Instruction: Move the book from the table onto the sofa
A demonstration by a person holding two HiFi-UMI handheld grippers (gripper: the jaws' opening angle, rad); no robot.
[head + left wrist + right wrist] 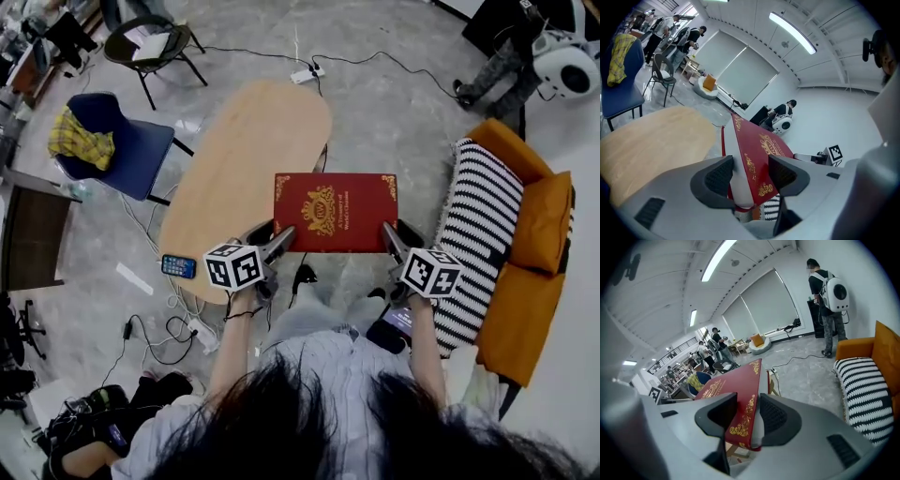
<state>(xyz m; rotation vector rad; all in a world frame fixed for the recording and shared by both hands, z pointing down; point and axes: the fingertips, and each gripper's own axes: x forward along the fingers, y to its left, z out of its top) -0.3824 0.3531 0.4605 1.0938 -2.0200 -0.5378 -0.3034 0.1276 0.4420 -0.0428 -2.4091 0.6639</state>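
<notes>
Between the oval light-wood table and the orange sofa — red hardcover book with gold ornament, held aloft, cover up. Left gripper clamped on its near left corner; right gripper clamped on the near right. Step: carry. Next, by judgement — both hands swing right together and lower it onto the seat. Forearms extended, grippers angled slightly down.

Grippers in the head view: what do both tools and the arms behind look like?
The left gripper and right gripper are grey plastic, each with two tapering jaws lined with black ribbed pads. Each carries a white cube printed with black square markers. The person wears a pale striped shirt; forearms are bare.
</notes>
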